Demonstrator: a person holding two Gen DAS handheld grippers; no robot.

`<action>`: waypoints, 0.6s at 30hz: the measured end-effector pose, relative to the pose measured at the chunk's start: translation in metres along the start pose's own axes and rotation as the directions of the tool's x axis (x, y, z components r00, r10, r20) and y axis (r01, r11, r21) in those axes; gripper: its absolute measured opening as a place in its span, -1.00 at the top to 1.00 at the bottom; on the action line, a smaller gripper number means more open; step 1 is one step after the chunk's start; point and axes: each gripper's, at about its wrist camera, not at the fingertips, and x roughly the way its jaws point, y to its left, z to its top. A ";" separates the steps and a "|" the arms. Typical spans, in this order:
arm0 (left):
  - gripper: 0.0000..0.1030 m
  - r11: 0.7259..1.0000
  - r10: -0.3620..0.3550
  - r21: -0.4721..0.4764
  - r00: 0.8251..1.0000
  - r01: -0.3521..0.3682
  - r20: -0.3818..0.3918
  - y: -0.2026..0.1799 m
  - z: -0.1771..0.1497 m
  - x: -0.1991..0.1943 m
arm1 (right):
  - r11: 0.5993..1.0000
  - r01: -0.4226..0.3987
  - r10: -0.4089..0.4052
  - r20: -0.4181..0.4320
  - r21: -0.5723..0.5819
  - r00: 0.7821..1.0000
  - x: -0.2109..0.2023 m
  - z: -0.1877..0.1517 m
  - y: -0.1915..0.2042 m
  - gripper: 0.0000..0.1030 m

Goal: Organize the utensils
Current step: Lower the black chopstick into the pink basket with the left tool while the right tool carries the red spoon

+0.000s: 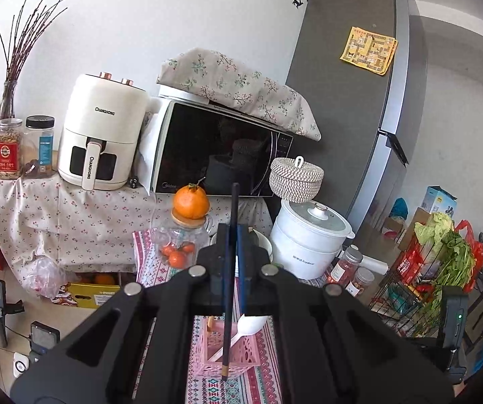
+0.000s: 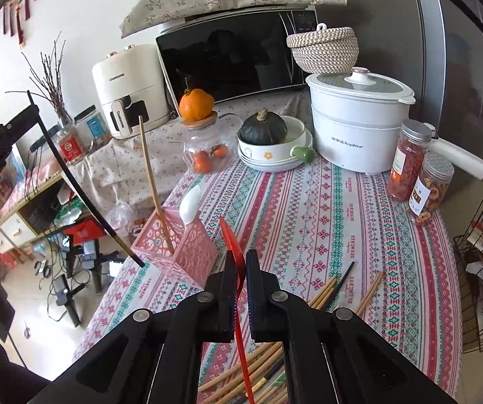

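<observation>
Above pink basket: left gripper clamps black chopstick tilted; right gripper pinches red utensil.

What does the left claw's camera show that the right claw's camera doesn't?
Only the left view shows the yellow note on the fridge and the greens in the wire rack. Only the right view shows the loose chopsticks on the tablecloth, the dark squash, and the red utensil in the right claw. Both show the pink basket, its white spoon, and the black chopstick in the left claw.
</observation>
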 end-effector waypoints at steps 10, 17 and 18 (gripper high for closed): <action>0.90 1.000 -0.013 0.000 0.998 0.013 0.069 -0.006 0.010 -0.012 | 0.999 -0.048 0.049 0.081 -0.017 0.996 -0.014 0.006 0.015 0.90; 0.90 1.000 0.002 0.009 0.999 -0.003 0.052 -0.001 0.003 0.003 | 0.999 -0.053 0.054 0.096 -0.006 0.994 -0.014 0.005 0.014 0.90; 0.90 1.000 0.002 0.008 1.000 -0.002 0.030 0.001 0.000 0.008 | 0.998 -0.057 0.057 0.101 -0.006 0.993 -0.014 0.005 0.014 0.90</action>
